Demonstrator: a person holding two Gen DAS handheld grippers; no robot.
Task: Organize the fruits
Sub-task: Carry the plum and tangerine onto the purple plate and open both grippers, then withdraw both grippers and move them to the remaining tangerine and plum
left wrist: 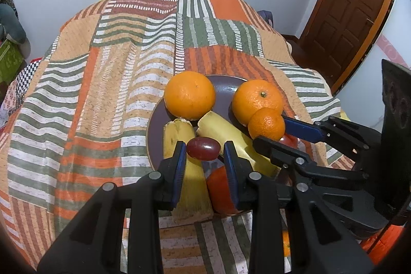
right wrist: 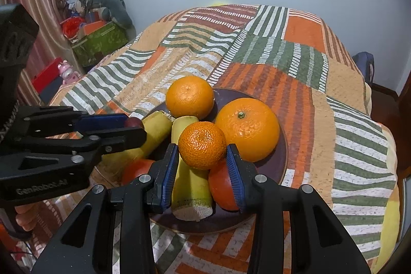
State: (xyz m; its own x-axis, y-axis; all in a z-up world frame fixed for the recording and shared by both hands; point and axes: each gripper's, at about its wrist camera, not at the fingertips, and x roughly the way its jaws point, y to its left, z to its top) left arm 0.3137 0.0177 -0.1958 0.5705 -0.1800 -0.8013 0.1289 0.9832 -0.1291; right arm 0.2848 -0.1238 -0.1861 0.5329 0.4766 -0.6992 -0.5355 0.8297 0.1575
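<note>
A dark round plate (left wrist: 154,125) (right wrist: 281,161) on the patchwork cloth holds two large oranges (left wrist: 189,94) (left wrist: 257,100), two banana pieces (left wrist: 177,135) (left wrist: 221,127) and red-orange fruit (left wrist: 218,186). My left gripper (left wrist: 204,148) is shut on a red grape (left wrist: 203,148), just above the bananas; it also shows in the right wrist view (right wrist: 133,123). My right gripper (right wrist: 203,149) is shut on a small mandarin (right wrist: 202,145) (left wrist: 266,123) above the plate, beside the right orange (right wrist: 248,129).
The table's patchwork cloth (left wrist: 102,94) stretches left and beyond the plate. A wooden door (left wrist: 346,4) is at the right. Boxes and toys (right wrist: 100,35) are piled by the wall at the left.
</note>
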